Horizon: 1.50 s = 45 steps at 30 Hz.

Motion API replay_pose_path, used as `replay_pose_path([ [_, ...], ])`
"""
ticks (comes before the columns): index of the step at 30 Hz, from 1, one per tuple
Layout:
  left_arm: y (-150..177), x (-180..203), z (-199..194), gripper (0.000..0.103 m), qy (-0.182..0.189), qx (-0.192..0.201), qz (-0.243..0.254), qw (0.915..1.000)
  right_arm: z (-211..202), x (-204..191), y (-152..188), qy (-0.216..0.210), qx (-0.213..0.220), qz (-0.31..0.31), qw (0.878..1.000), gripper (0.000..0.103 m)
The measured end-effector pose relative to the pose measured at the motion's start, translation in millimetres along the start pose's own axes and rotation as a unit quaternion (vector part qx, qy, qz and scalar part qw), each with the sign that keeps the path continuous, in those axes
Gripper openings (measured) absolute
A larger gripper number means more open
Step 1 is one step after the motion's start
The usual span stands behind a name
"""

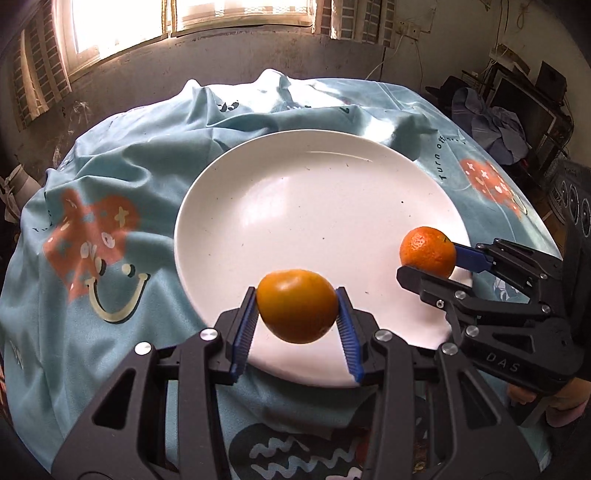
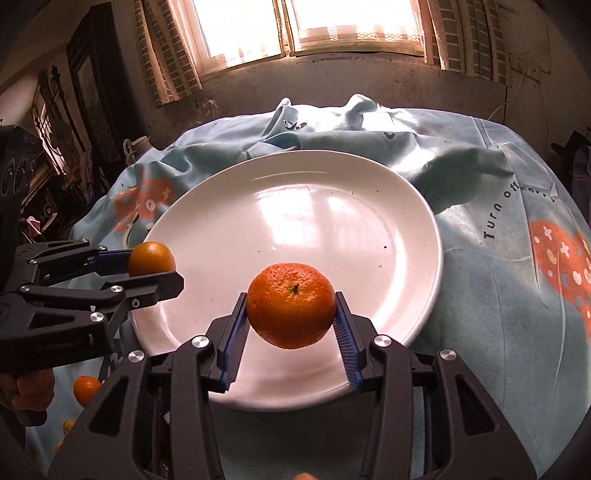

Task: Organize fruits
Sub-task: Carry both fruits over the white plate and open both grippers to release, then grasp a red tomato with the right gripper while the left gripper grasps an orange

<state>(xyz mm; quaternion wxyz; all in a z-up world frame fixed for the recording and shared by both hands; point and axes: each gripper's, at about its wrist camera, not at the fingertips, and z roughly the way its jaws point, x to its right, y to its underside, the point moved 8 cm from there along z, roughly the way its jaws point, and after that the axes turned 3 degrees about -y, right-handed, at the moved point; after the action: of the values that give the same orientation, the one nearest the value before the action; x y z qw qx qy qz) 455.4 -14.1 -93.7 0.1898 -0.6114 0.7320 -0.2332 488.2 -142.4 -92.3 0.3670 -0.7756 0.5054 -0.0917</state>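
Plate [image 1: 314, 177] mid table, bare, no fruit on it yet. Left gripper [image 1: 297, 308] jaws clamped on smooth orange [image 1: 297, 306], over plate near rim. Right gripper [image 2: 291, 306] jaws clamped on mandarin [image 2: 291, 304], also above near rim. Both drops pending; spare orange [image 2: 85, 388] near table's front-left edge.

Plate [image 1: 314, 177] on tablecloth [image 1: 122, 155]. 2 fruits over its near rim: smooth orange [image 1: 297, 305] left, tangerine [image 1: 427, 252] right. Window [image 1: 122, 26] behind table.

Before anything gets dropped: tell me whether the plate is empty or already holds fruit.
Empty. The white plate shows only bare surface; both oranges hang above its near edge, one in each tool.
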Motion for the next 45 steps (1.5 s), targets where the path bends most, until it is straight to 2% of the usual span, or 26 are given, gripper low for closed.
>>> replay_pose_path([
  [1,0,0,4,0.043,-0.002,-0.004,0.000,1.0000,3,-2,1,0.002,-0.003,-0.005,1.000,0.046],
  [2,0,-1,6,0.047,-0.003,-0.003,-0.002,1.0000,5,-3,1,0.003,-0.003,-0.012,1.000,0.046],
  [3,-1,-1,6,0.062,-0.004,0.002,-0.006,1.0000,7,-4,1,0.002,-0.008,-0.014,1.000,0.047],
  [5,-5,-4,1,0.070,-0.016,0.022,-0.011,0.9996,4,-3,0,0.004,-0.004,-0.011,1.000,0.049],
  [6,-6,-6,-4,0.074,-0.016,0.027,-0.014,0.9994,-1,-3,0,0.002,0.001,-0.008,1.000,0.052],
  [9,0,-12,-27,0.077,-0.006,0.036,-0.026,0.9990,-23,-7,4,-0.008,0.013,0.006,1.000,0.062],
  [10,6,-14,-37,0.078,-0.006,0.042,-0.028,0.9987,-34,-10,9,-0.011,0.016,0.009,1.000,0.066],
  [12,24,-16,-61,0.088,-0.006,0.055,-0.025,0.9982,-55,-21,24,-0.021,0.018,0.007,1.000,0.066],
  [15,65,-20,-98,0.092,-0.007,0.077,-0.024,0.9967,-82,-45,55,-0.053,0.002,-0.008,0.999,0.066],
  [17,93,-23,-116,0.093,-0.013,0.085,-0.026,0.9960,-95,-59,77,-0.077,-0.012,-0.018,0.997,0.066],
  [20,132,-21,-135,0.094,0.016,0.099,-0.032,0.9945,-108,-79,108,-0.107,-0.034,-0.023,0.993,0.066],
  [22,157,-19,-137,0.094,0.033,0.093,-0.040,0.9943,-113,-87,127,-0.102,-0.046,-0.028,0.993,0.066],
  [25,185,-11,-136,0.094,0.042,0.077,-0.021,0.9959,-122,-96,153,-0.104,-0.055,-0.043,0.992,0.066],
  [29,199,4,-141,0.094,0.067,0.075,0.007,0.9949,-123,-100,174,-0.103,-0.072,-0.048,0.991,0.066],
  [32,201,5,-137,0.094,0.059,0.066,0.012,0.9960,-121,-100,181,-0.115,-0.083,-0.039,0.989,0.066],
  [40,210,1,-129,0.093,0.052,0.048,0.009,0.9975,-119,-103,187,-0.100,-0.089,-0.061,0.989,0.064],
  [43,214,4,-126,0.086,0.054,0.040,0.017,0.9976,-118,-102,188,-0.099,-0.092,-0.061,0.989,0.058],
  [45,216,7,-124,0.077,0.057,0.034,0.021,0.9976,-118,-102,189,-0.097,-0.093,-0.062,0.989,0.056],
])
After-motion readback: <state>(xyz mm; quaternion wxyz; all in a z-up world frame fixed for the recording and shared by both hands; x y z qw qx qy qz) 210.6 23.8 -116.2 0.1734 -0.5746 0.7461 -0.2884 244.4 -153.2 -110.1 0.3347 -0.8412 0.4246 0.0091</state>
